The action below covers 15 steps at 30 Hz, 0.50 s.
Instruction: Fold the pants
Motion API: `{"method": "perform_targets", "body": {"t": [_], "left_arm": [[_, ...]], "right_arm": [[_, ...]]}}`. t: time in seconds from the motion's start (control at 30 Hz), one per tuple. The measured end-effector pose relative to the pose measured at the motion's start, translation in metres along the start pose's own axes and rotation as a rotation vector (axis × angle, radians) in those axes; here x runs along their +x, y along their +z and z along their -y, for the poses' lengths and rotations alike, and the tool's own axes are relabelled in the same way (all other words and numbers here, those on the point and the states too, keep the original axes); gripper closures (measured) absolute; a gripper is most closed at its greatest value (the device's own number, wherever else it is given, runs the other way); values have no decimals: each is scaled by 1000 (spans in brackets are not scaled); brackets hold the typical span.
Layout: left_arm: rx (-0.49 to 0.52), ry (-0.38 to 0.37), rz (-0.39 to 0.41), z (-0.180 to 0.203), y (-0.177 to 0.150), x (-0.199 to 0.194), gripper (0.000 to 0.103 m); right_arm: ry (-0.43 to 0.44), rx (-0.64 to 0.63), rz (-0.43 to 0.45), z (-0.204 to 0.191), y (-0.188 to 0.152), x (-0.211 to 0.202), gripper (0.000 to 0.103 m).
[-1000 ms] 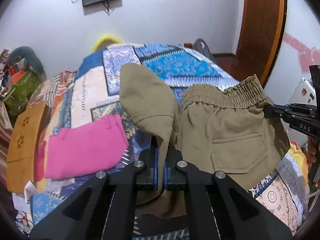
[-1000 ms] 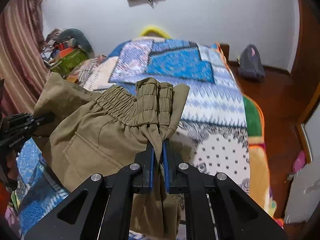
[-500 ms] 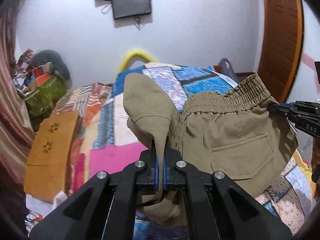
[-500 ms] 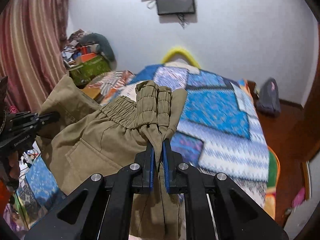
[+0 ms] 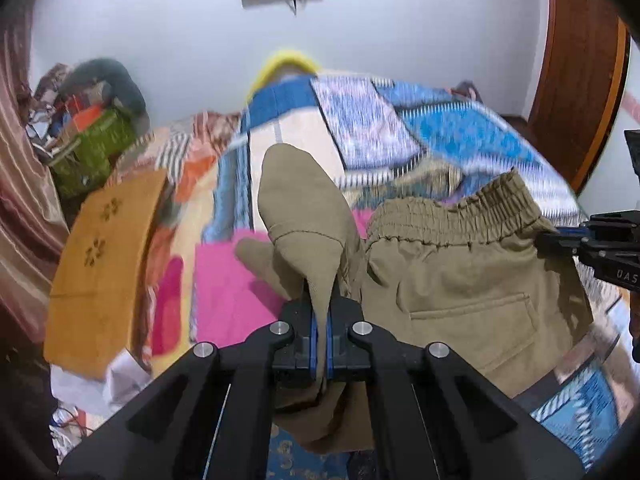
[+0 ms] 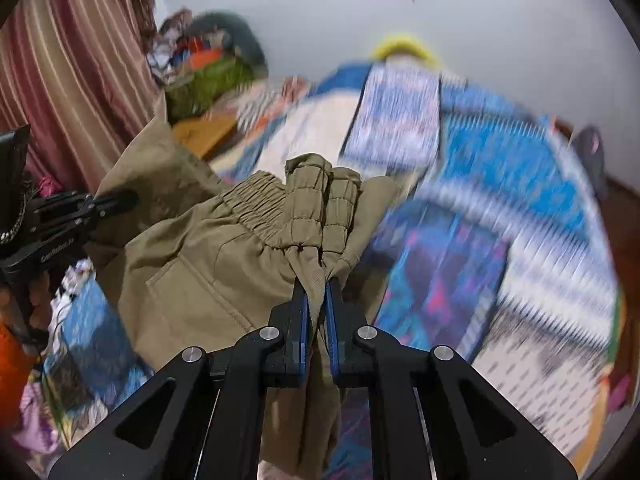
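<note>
Left gripper point(image 5: 319, 334): clenched on a bunched corner of the khaki pants point(image 5: 460, 280).
Pants: held in the air above the bed point(image 5: 460, 136), waistband stretched between both grippers; rear pocket faces the left wrist camera.
Right gripper point(image 6: 317, 300): clamped on the gathered elastic waistband end.
Change: compared with a second ago, more of the bed shows beyond the pants; background is blurred.
Meaning: likely carrying the pants to lay flat.
Long axis: legs hang down; waistband runs left to right.

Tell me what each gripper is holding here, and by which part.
Both hold the khaki pants above the bed. The right gripper pinches the bunched elastic waistband end; the left gripper pinches a smooth fold at the other side.
</note>
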<state>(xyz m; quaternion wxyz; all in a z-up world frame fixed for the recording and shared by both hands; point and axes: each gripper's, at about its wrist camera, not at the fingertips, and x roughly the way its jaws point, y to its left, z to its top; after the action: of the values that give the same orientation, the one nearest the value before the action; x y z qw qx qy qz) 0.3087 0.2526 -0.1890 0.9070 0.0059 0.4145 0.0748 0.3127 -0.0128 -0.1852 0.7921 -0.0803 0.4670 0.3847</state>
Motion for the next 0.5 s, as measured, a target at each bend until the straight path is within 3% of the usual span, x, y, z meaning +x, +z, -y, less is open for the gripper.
{"method": "perform_targets", "body": {"t": [0.17, 0.4, 0.5], "left_arm": [[22, 26, 6, 5, -20, 4, 101], [10, 13, 12, 5, -20, 3, 101], [14, 17, 13, 6, -20, 4, 100]], "right_arm": [[-30, 34, -39, 9, -14, 10, 86], [-35, 81, -162, 25, -24, 40, 54], [15, 106, -210, 31, -27, 61, 49]]}}
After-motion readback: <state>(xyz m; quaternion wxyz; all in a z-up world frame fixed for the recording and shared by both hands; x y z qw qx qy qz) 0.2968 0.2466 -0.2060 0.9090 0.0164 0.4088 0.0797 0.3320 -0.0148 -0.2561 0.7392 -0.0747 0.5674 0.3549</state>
